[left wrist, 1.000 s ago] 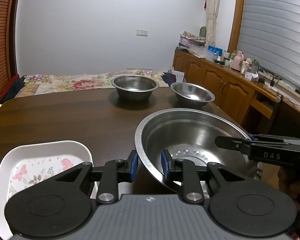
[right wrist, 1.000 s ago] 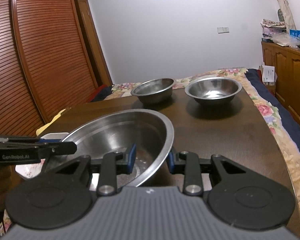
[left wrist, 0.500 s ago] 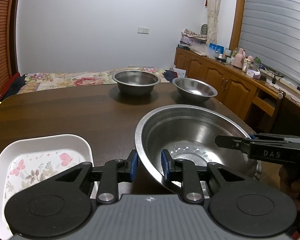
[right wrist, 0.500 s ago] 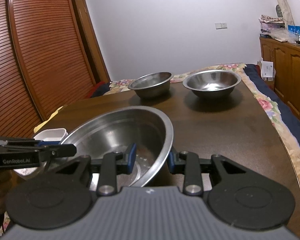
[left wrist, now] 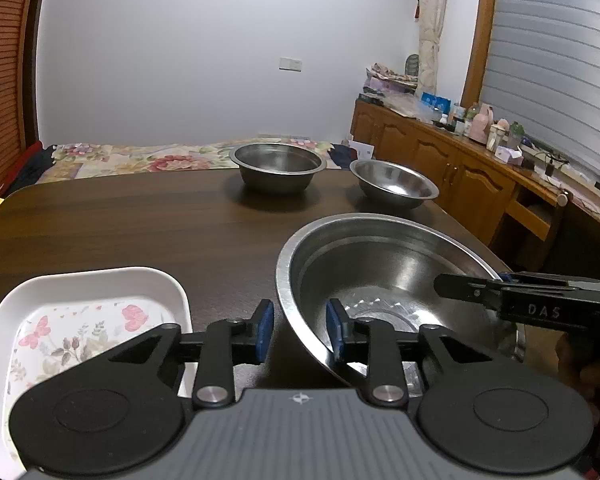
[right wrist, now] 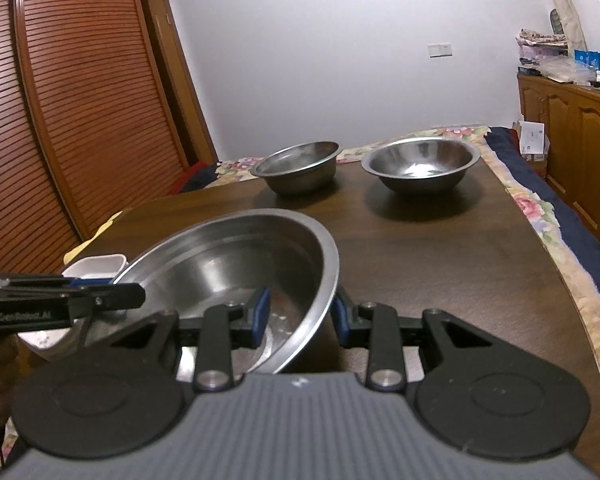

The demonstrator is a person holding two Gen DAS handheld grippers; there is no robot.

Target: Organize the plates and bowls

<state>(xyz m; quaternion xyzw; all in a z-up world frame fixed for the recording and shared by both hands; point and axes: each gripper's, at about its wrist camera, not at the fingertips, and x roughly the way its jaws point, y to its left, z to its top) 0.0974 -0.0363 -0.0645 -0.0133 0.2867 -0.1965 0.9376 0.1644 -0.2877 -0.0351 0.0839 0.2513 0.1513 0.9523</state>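
A large steel bowl (left wrist: pixel 380 264) (right wrist: pixel 228 256) sits near the front of the dark wooden table (left wrist: pixel 140 220), with a shiny rim showing under it. My left gripper (left wrist: pixel 299 330) straddles its left rim. Its jaws are opening, and the outer pad (left wrist: pixel 265 330) stands off the metal. My right gripper (right wrist: pixel 300 316) is shut on the opposite rim, one pad inside and one outside. Each view shows the other gripper side-on: the right gripper (left wrist: pixel 444 284), the left gripper (right wrist: pixel 138 296). Two smaller steel bowls (left wrist: pixel 278 168) (left wrist: pixel 394 186) stand at the far end. A white floral square plate (left wrist: pixel 80 320) lies left of the large bowl.
A bed with a floral cover (left wrist: pixel 140 156) lies beyond the table's far edge. A wooden cabinet (left wrist: pixel 440 160) with clutter on top runs along the right wall. Slatted wooden doors (right wrist: pixel 60 120) stand to the left. The table's right edge (right wrist: pixel 560 280) curves close by.
The left jaws have widened and the outer pad has come off the large bowl's rim. The right gripper keeps the same hold, and the bowl stays where it was.
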